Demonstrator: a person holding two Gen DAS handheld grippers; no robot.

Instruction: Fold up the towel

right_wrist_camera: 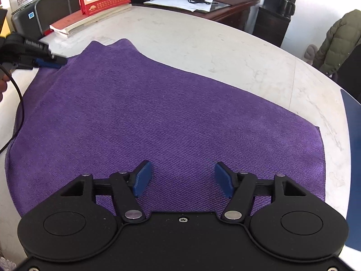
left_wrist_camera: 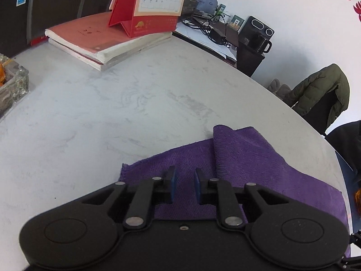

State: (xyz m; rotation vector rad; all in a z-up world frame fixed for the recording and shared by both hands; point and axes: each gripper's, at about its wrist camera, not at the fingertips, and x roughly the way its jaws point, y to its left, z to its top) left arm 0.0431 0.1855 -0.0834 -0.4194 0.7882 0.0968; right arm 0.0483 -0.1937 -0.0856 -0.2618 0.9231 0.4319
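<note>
Right wrist view showed the purple towel spread on the pale marble-patterned table, near the edge on the person's side. It looked soft, light and limp, a ribbed microfibre that would likely sag and drag unless pinched at an edge or corner; its nap should grip the pads well. In the left wrist view a layer at its far end already lay doubled over, with a single layer corner exposed beside it, a sensible place to pinch. The right gripper hung above the cloth with its fingers spread wide, holding nothing. The left gripper sat low over the towel, fingers parted by a narrow gap and empty; whether its pads touched cloth could not be told. Gripper bodies hid the towel's near edge. Books and a red calendar stood well apart.
</note>
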